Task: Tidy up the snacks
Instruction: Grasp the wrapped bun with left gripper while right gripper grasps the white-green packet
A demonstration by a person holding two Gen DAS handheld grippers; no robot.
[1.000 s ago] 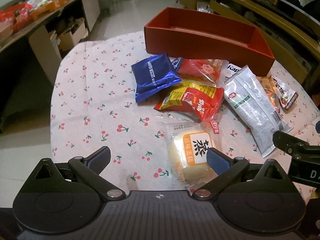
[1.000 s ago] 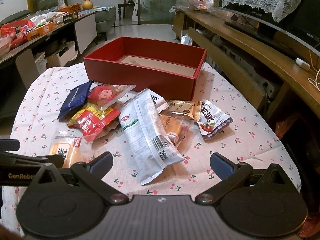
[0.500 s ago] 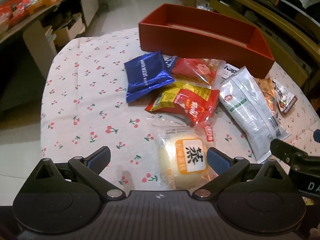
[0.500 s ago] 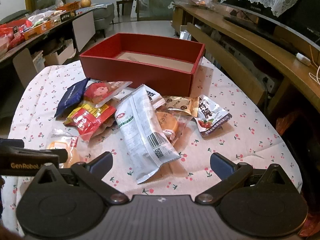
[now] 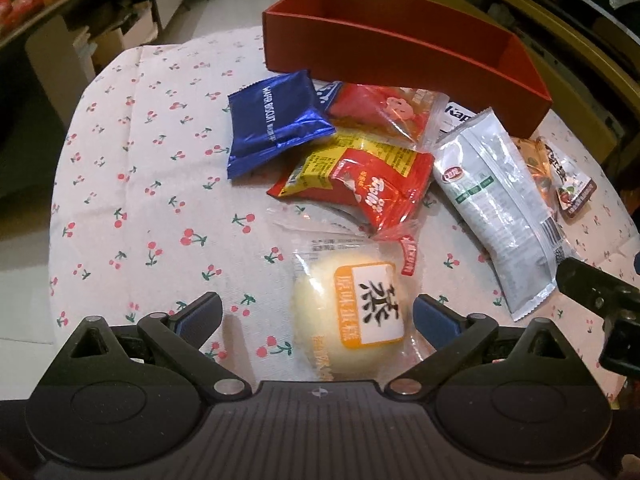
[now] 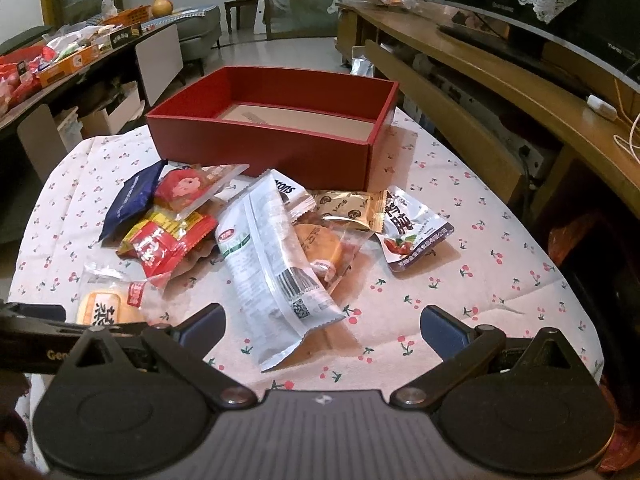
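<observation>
Left wrist view: left gripper spread wide, fingers either side of the wrapped bun on the cherry-print tablecloth. Beyond it lie the red-yellow packet, blue biscuit packet and long white packet; red box behind.

Right wrist view: right gripper spread, holding nothing. The white packet lies just ahead; the red box stands empty behind the snack pile.

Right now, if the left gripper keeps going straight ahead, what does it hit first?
Most likely the pale bun in a clear wrapper, lying between the open fingers of the left gripper. Height above it is unclear.
</observation>
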